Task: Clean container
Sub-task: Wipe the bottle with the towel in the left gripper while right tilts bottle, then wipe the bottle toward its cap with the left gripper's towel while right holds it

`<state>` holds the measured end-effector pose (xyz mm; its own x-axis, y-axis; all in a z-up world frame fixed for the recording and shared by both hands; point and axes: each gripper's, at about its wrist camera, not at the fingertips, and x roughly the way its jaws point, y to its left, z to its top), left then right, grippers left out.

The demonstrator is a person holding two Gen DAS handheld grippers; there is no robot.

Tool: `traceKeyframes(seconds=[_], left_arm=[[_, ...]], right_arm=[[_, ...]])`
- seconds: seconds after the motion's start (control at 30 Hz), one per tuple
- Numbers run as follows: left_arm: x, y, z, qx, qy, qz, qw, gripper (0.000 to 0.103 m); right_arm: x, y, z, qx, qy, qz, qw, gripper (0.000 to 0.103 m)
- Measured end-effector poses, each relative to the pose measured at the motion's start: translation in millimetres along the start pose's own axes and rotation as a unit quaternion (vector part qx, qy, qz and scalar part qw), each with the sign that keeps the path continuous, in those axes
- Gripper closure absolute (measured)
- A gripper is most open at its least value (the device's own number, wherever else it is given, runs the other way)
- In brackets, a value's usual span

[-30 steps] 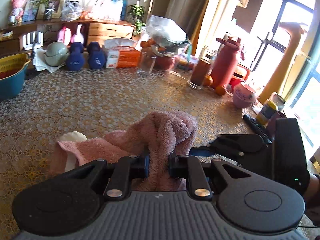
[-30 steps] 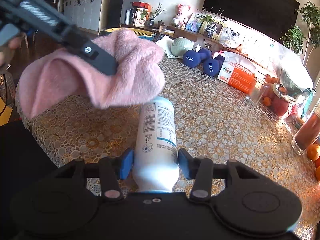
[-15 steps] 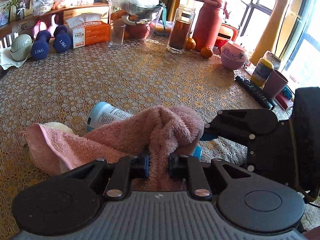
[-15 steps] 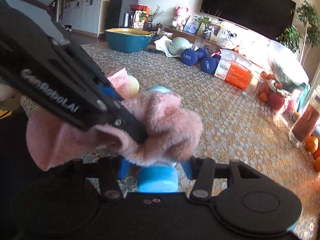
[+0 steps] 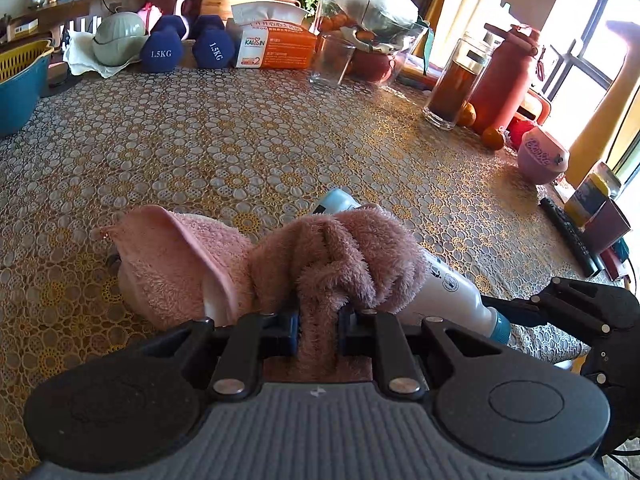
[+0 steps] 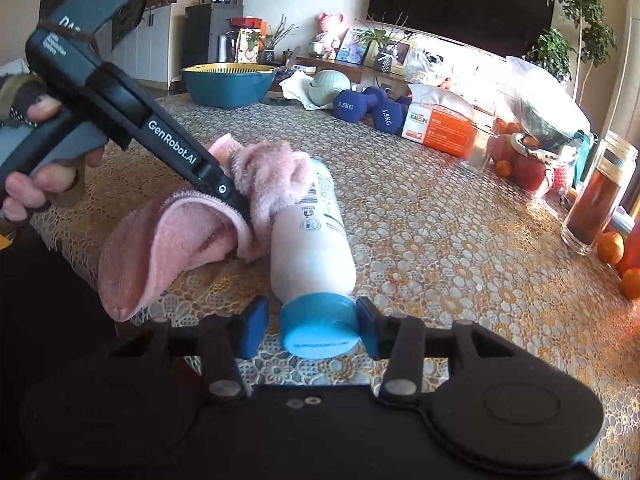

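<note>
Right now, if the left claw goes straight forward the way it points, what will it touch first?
Probably the white bottle. The left claw is shut on the pink towel, whose bunched front already lies over the bottle's side, directly ahead. Beyond it, only the tablecloth shows; depth is uncertain.

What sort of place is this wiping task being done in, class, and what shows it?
Most likely a home living or dining room: a lace-covered table crowded with household things, a large dark television above a shelf of framed photos, and dumbbells.
</note>
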<state>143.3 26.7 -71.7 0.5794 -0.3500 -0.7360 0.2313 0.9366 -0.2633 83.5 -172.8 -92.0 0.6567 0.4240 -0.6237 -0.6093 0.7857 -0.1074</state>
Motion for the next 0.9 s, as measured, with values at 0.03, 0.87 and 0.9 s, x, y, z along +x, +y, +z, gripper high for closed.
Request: traceKeyframes(seconds=[0.03,0.87,0.9], left_arm=[[-0.2,-1.9,-0.3,0.002,-0.001,0.003,1.0000,0.087],[-9.3,-106.4,8.0,0.154,0.005,-0.036,0.9875,0.087],[-8.6,-104.1,10.4,0.153,0.003,-0.031,0.9878,0.087]], right_arm=[[-0.5,-1.1,0.1,0.004,-0.001,-0.001,1.000,0.062],[2.5,-3.5,-0.7,0.012,0.008,0.000,1.000,0.064],[2.4,-4.1,-0.8,0.014,0.007,0.001,1.000,0.064]])
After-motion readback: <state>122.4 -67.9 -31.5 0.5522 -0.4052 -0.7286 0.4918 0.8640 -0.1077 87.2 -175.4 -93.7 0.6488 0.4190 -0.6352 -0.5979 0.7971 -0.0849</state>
